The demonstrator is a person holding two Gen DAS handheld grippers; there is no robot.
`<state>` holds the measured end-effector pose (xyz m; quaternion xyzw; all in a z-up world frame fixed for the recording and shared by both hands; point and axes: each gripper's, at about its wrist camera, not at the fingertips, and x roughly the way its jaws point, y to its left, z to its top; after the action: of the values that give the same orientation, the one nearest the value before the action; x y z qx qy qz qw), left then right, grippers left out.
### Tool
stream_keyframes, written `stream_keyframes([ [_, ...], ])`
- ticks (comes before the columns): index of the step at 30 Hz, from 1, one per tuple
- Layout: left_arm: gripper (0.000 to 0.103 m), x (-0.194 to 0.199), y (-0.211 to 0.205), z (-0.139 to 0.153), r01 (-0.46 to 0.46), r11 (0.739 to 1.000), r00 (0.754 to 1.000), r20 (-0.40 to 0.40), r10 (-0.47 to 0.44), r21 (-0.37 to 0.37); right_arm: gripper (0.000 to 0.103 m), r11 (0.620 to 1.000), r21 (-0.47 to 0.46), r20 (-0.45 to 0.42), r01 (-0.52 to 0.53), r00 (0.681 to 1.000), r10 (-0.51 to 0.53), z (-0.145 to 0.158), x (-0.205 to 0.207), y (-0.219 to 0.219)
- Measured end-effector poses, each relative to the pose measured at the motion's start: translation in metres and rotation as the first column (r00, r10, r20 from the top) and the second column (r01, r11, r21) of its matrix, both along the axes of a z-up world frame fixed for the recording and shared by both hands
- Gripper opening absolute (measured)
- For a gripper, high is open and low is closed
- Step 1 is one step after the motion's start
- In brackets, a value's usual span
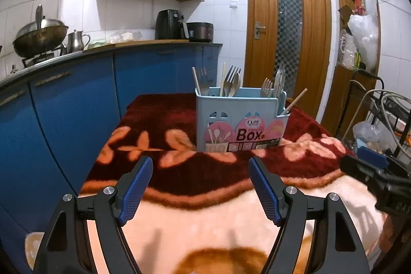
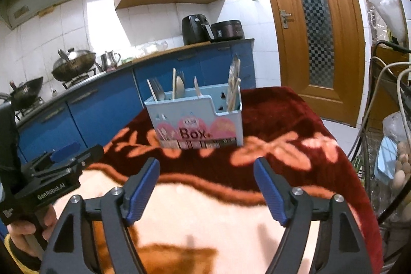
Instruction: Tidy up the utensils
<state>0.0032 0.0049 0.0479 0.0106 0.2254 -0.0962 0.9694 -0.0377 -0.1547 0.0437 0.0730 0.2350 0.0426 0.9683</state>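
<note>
A light blue utensil box (image 1: 241,122) labelled "Box" stands on the table's red and peach flowered blanket (image 1: 179,171). It holds forks (image 1: 231,78), spoons and chopsticks (image 1: 295,102), upright in its compartments. It also shows in the right wrist view (image 2: 197,120). My left gripper (image 1: 200,184) is open and empty, a little in front of the box. My right gripper (image 2: 206,186) is open and empty too, also short of the box. Each gripper shows at the edge of the other's view: the right one (image 1: 372,168), the left one (image 2: 61,158).
Blue kitchen cabinets (image 1: 77,99) run along the left with a wok (image 1: 41,35), a kettle and an air fryer (image 1: 169,25) on the counter. A wooden door (image 1: 287,30) is behind. A wire rack with bags and eggs (image 2: 395,158) stands right of the table.
</note>
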Motion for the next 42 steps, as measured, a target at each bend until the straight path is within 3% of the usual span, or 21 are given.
stream_keyframes([
  [6,0.078,0.007,-0.001,-0.018,-0.068,0.997,0.998,0.006,0.068,0.026,0.096,0.999,-0.043,-0.004,0.010,1.000,-0.010,-0.021,0.005,0.005],
  [13,0.078,0.015,0.003,-0.035,-0.084,0.997,0.996,-0.038,0.083,0.000,0.097,0.996,-0.086,0.024,0.033,0.999,-0.031,-0.035,0.007,0.010],
  [42,0.078,0.008,-0.005,-0.039,-0.115,0.993,0.993,0.018,0.114,0.023,0.097,0.993,-0.081,0.053,0.081,0.996,-0.077,-0.042,0.008,0.005],
])
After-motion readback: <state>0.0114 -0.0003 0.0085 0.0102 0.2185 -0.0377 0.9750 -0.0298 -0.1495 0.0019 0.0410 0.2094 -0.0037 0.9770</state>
